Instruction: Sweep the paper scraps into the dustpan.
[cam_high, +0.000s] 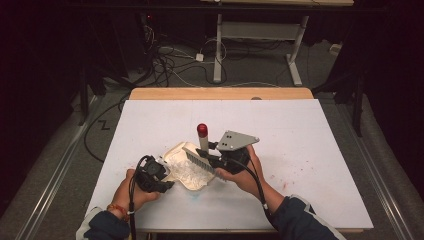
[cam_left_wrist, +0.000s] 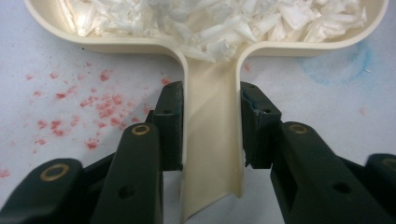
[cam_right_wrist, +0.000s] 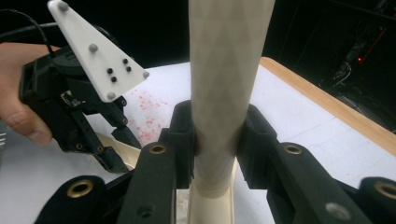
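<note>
The cream dustpan (cam_high: 186, 170) lies flat on the white bench (cam_high: 310, 150), just in front of the person, with its tray full of white scraps (cam_left_wrist: 210, 18) and its handle pointing back toward the person's left side. The left gripper (cam_left_wrist: 211, 126) pinches that handle from both sides, its jaws pressed against the two edges with the handle running straight between them and on toward the tray. The brush (cam_high: 201, 159) sits across the far right edge of the dustpan: its bristle head lies slantwise over the tray, and its pale handle with the red cap (cam_high: 202, 130) stands nearly upright above it. The right gripper (cam_right_wrist: 215, 140) clamps this handle low down, jaws closed on it from either side, so the brush's long axis rises almost straight up from the grip. The right hand (cam_high: 240, 175) is the one nearer the scraps and comes in from the right, with the gripper pointing left across the tray; the left hand (cam_high: 131, 192) rests low at the near left, steadying the pan. Any further sweeping would seem to run from the brush head toward the pan's back wall.
</note>
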